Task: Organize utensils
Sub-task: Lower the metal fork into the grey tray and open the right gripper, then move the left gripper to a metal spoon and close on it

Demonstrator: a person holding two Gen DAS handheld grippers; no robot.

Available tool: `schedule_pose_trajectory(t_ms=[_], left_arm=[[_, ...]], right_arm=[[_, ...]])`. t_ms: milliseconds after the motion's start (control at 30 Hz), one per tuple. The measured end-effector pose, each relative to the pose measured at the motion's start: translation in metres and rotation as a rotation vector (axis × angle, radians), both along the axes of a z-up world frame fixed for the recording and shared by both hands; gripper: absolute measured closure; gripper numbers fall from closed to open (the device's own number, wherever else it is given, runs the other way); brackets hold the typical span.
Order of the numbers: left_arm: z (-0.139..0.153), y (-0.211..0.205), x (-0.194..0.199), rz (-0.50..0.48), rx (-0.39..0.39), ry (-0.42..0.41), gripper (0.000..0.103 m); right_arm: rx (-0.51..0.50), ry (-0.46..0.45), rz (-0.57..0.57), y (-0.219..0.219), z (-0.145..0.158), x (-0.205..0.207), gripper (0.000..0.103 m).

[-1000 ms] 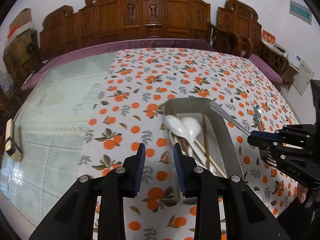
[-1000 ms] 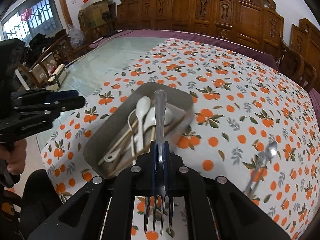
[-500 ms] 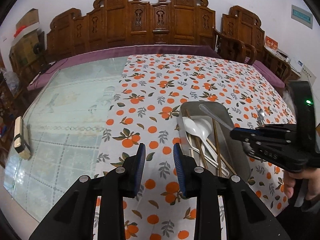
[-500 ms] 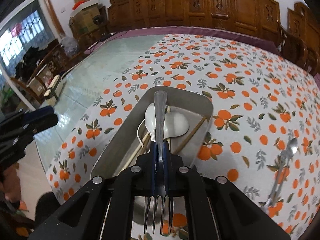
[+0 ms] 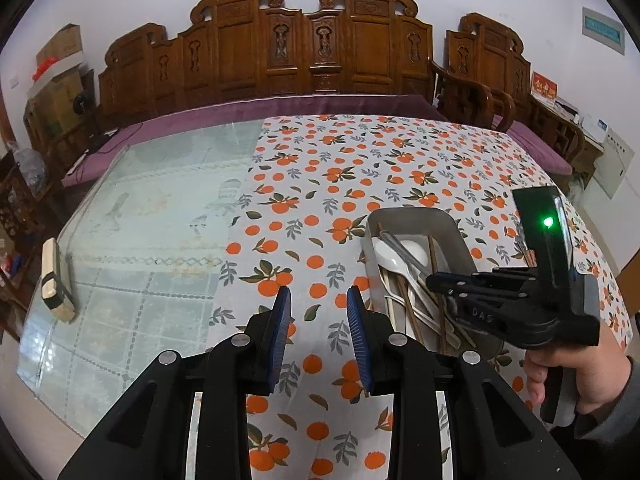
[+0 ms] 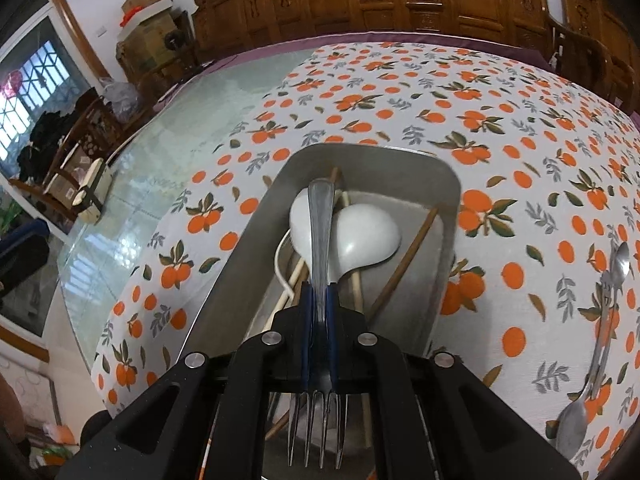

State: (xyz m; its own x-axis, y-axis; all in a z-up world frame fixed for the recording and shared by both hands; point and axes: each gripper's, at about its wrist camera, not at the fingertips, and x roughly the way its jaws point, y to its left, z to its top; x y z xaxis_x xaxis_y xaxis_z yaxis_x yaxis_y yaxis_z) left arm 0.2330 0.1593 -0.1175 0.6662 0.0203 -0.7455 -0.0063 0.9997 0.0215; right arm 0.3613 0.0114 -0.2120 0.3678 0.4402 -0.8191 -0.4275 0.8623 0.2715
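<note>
Over the last second we have carried the fork (image 6: 320, 240) from above the tray's near edge down into the metal tray (image 6: 448, 184), while our left gripper (image 5: 318, 320) has drawn back to the left, jaws wide apart and holding nothing. The right gripper (image 6: 319, 304) has its jaws clamped on the fork's neck, handle pointing to the far end, tines toward us. The fork's long axis runs along the tray's length, over the white spoons (image 6: 360, 236) and chopsticks (image 6: 404, 260). Other cutlery (image 6: 600, 320) lies on the counter to the right.
</note>
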Motion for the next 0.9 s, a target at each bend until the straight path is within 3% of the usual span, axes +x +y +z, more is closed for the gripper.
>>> schedule_pose_trajectory(t_ms=[267, 533, 600, 700, 833, 900], left_arm=[[0.009, -0.004, -0.007, 0.005, 0.015, -0.008, 0.076], [0.011, -0.02, -0.008, -0.007, 0.015, -0.004, 0.075], [0.01, -0.026, -0.008, -0.015, 0.013, -0.002, 0.074], [0.009, -0.042, -0.006, -0.033, 0.011, -0.008, 0.06], [0.005, -0.068, 0.001, -0.066, -0.012, 0.003, 0.06], [0.003, -0.083, 0.005, -0.089, -0.02, 0.007, 0.06]], right_arm=[[0.01, -0.004, 0.029, -0.001, 0.001, -0.004, 0.093], [0.049, -0.062, 0.068, -0.021, 0.025, -0.017, 0.091], [0.052, -0.098, 0.074, -0.035, 0.036, -0.023, 0.091], [0.033, -0.146, 0.072, -0.062, 0.049, -0.031, 0.091], [-0.012, -0.201, 0.045, -0.111, 0.062, -0.038, 0.091], [-0.038, -0.221, 0.021, -0.135, 0.064, -0.037, 0.082]])
